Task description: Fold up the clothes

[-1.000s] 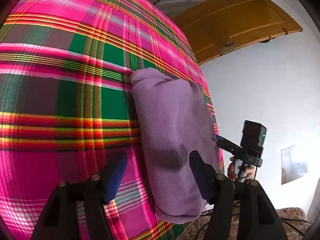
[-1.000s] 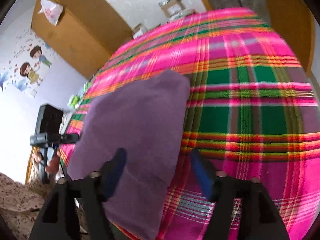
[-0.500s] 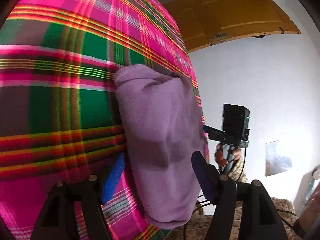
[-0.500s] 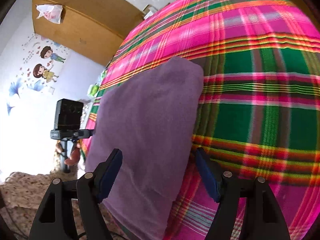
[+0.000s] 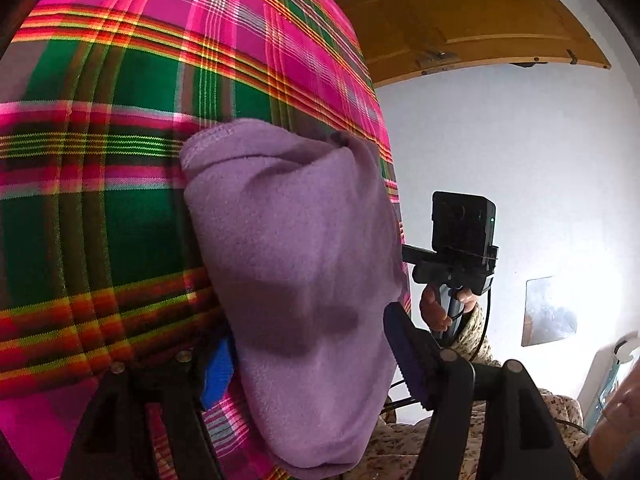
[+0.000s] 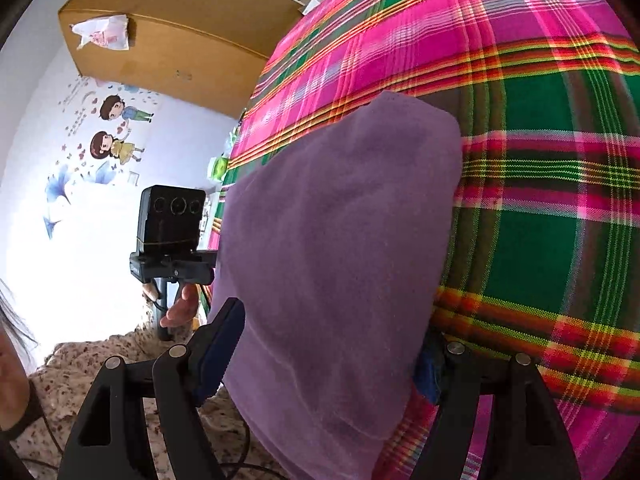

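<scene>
With the folded purple garment lying at the edge of the plaid bedspread, I hold my left gripper and right gripper astride its ends, jaws apart, seemingly poised to pinch it.

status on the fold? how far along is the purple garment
Done: the purple garment already lies as a compact folded bundle at the edge of the plaid cloth. In hand: the left gripper and right gripper are both open, straddling opposite ends of the bundle, nothing clamped. Left: probably one more fold or a squaring-up; no other clothes are in view.
</scene>
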The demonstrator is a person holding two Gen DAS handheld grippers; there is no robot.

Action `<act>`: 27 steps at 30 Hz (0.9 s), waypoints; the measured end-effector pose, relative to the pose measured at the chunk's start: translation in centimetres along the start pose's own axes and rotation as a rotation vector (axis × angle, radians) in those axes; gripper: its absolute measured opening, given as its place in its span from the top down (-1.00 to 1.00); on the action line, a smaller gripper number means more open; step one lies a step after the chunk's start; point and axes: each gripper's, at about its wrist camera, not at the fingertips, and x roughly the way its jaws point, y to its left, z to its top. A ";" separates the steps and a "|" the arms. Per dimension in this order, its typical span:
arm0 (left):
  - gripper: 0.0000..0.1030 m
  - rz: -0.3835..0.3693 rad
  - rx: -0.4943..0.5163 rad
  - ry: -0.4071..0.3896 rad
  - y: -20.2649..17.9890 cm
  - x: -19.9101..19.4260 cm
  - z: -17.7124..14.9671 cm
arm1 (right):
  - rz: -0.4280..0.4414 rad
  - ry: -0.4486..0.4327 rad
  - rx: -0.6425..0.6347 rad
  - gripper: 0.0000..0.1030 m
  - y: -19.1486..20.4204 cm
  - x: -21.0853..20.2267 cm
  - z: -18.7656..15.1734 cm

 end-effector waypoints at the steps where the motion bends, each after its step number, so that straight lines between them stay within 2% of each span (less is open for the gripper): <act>1: -0.31 -0.002 -0.008 0.000 0.1 0.0 0.0 | 0.000 0.000 -0.003 -0.47 -0.1 -0.1 0.0; 3: -0.21 -0.005 -0.024 -0.001 0.3 0.0 0.1 | -0.015 -0.003 -0.008 -0.38 0.1 0.1 -0.2; 4: -0.05 -0.006 -0.031 -0.001 0.4 0.0 0.1 | -0.036 -0.005 -0.007 -0.16 0.0 0.0 -0.3; 5: 0.03 -0.008 -0.039 -0.002 0.5 0.0 0.2 | -0.058 -0.008 -0.005 0.01 -0.1 -0.2 -0.3; 6: 0.06 -0.009 -0.047 -0.002 0.6 0.0 0.2 | -0.056 -0.013 0.015 0.28 -0.6 -0.3 -0.4; 9: 0.12 -0.004 -0.043 -0.006 0.7 -0.1 0.0 | -0.044 -0.029 0.034 0.32 -1.2 -0.6 -0.7; 17: 0.23 0.002 -0.031 -0.021 0.5 -0.3 -0.4 | -0.118 -0.034 -0.029 0.42 0.2 -0.6 -1.0; 27: 0.25 0.006 -0.026 -0.041 -0.6 1.1 -0.2 | -0.179 -0.091 -0.049 0.48 0.8 -0.8 -1.6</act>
